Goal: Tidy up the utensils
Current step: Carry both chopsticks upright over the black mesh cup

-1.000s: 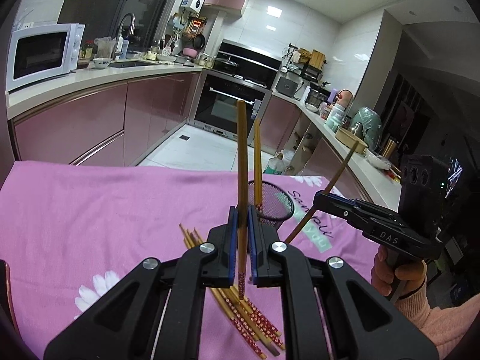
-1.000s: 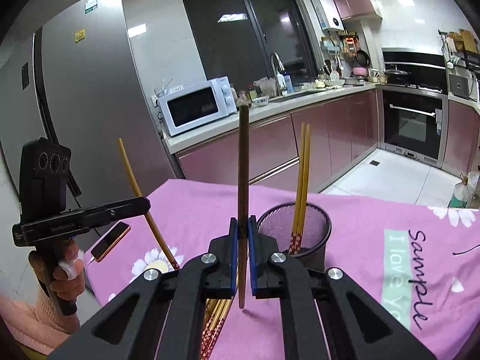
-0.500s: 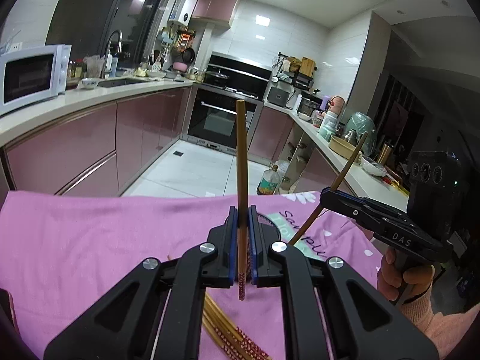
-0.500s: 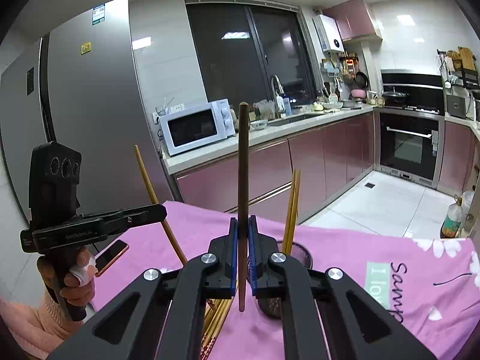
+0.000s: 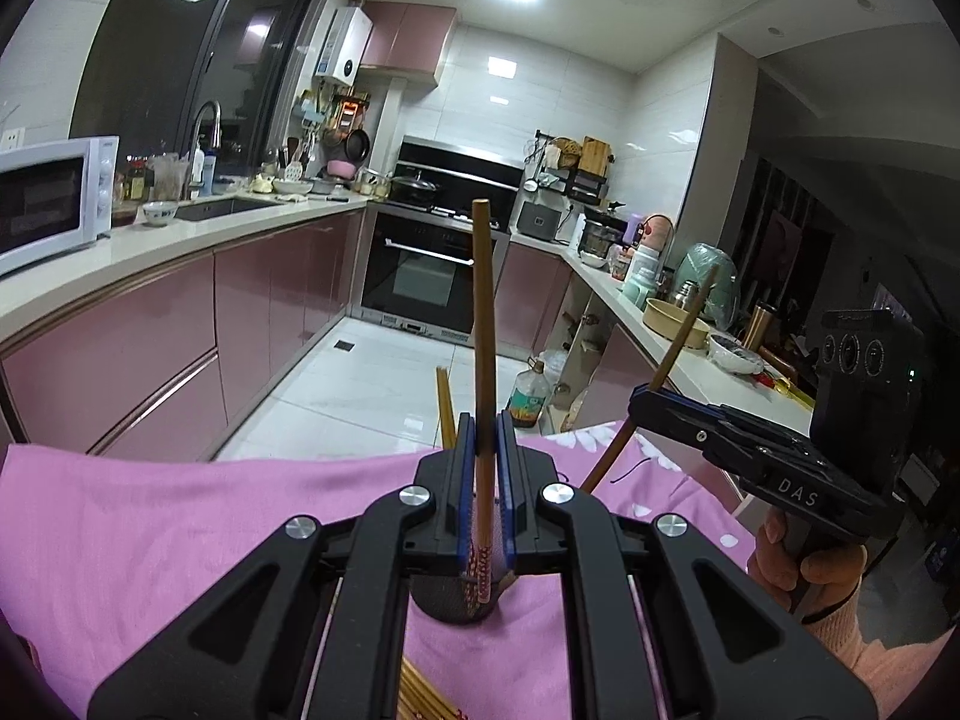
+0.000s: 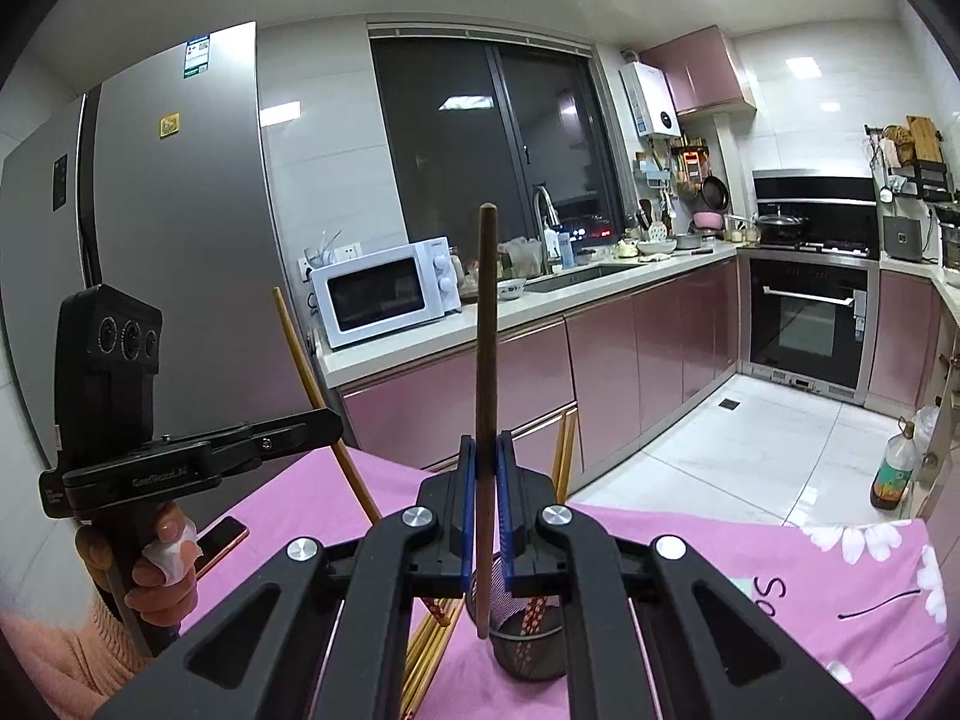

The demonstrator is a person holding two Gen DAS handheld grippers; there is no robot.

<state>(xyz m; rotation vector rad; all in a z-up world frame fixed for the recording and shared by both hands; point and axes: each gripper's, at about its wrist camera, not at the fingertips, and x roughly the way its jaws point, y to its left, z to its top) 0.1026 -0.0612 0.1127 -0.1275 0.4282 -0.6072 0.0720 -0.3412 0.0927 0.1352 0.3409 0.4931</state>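
Note:
My left gripper (image 5: 482, 438) is shut on a light wooden chopstick (image 5: 482, 312), held upright with its patterned tip over the black mesh cup (image 5: 456, 600). My right gripper (image 6: 486, 456) is shut on a dark brown chopstick (image 6: 486, 360), upright, its lower end at the rim of the mesh cup (image 6: 528, 642). Chopsticks (image 6: 564, 450) stand in the cup. More chopsticks (image 6: 429, 654) lie on the pink cloth beside it. Each gripper shows in the other's view, the right gripper (image 5: 636, 402) and the left gripper (image 6: 336, 420), each with its chopstick.
The pink flowered tablecloth (image 5: 150, 540) covers the table. A phone (image 6: 219, 543) lies on it near the left hand. Kitchen counters, a microwave (image 6: 384, 291) and an oven (image 6: 804, 324) stand beyond the table.
Both grippers have risen and moved in over the mesh cup, each keeping its chopstick upright. The cup now sits right under the fingers in both views.

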